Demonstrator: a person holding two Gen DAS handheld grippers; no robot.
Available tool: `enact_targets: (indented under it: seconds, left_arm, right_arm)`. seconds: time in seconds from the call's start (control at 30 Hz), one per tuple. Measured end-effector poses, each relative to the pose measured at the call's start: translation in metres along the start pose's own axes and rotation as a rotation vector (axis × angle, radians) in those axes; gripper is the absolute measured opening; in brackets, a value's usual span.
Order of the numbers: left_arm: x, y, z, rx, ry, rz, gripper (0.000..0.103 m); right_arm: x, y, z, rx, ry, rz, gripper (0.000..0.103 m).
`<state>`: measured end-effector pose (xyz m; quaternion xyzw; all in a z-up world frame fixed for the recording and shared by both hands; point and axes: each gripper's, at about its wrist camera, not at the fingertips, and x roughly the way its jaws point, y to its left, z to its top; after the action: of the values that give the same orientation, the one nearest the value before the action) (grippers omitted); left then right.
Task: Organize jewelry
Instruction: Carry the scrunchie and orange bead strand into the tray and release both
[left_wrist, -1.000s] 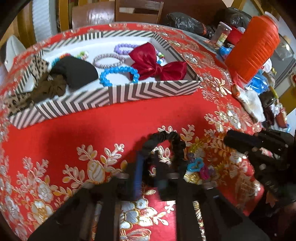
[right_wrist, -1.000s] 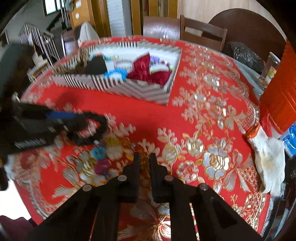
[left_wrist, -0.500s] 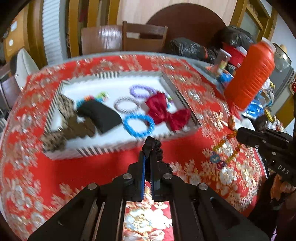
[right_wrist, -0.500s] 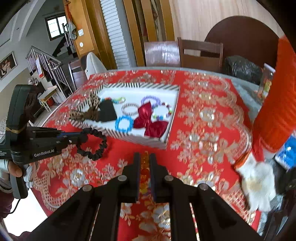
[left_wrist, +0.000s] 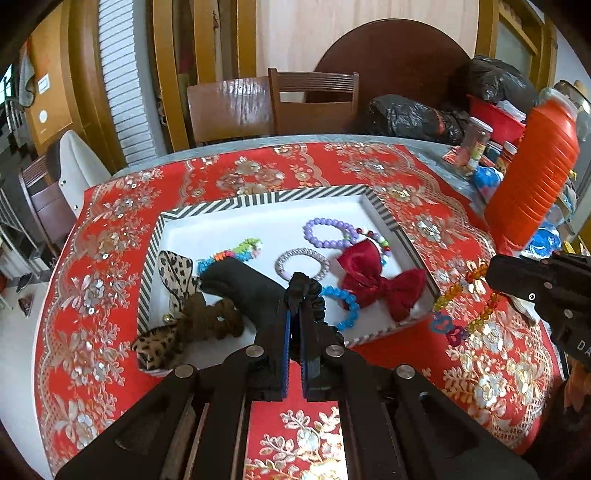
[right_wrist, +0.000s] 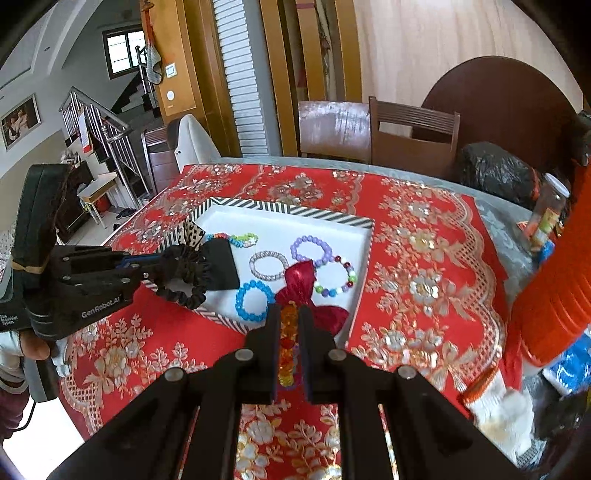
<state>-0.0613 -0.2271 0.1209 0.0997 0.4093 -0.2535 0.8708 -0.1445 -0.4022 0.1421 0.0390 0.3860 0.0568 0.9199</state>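
A striped-rim white tray (left_wrist: 266, 201) (right_wrist: 291, 212) on the red tablecloth holds bead bracelets, a red bow (left_wrist: 380, 284) (right_wrist: 306, 291), a black pouch (left_wrist: 243, 284) and leopard-print scrunchies (left_wrist: 177, 269). My left gripper (left_wrist: 294, 310) (right_wrist: 147, 267) is shut on a black scrunchie (left_wrist: 306, 291) (right_wrist: 183, 275) and holds it over the tray's near edge. My right gripper (right_wrist: 289, 314) (left_wrist: 491, 273) is shut on an orange bead bracelet (right_wrist: 287, 339) (left_wrist: 465, 291), which hangs above the cloth just right of the tray.
A big orange jug (left_wrist: 532, 184) stands at the right with jars and blue packets around it. A white glove (right_wrist: 498, 406) lies near the right edge. Black bags (left_wrist: 413, 114) and wooden chairs (left_wrist: 314, 103) are behind the table.
Both grippers have risen off the cloth with their items. The left has carried the black scrunchie forward to the tray's near edge; the right has lifted the orange bracelet beside the tray.
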Motion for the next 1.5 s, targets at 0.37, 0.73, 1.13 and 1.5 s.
enact_targets:
  seconds: [0.37, 0.73, 1.13, 1.5]
  left_arm:
    - [0.016, 0.017, 0.017, -0.01, -0.005, 0.035, 0.005]
    - [0.049, 0.049, 0.049, -0.11, 0.004, 0.025, 0.005]
    - [0.096, 0.058, 0.073, -0.202, 0.033, 0.02, 0.005]
    - [0.12, 0.077, 0.054, -0.242, 0.09, 0.066, 0.005]
  right_arm:
    - [0.029, 0.007, 0.02, -0.021, 0.027, 0.006, 0.009]
    - [0.058, 0.011, 0.058, -0.039, 0.032, 0.0, 0.009]
    - [0.117, 0.021, 0.098, -0.006, 0.047, 0.002, 0.009]
    - [0.182, 0.0, 0.085, 0.093, 0.141, -0.055, 0.009]
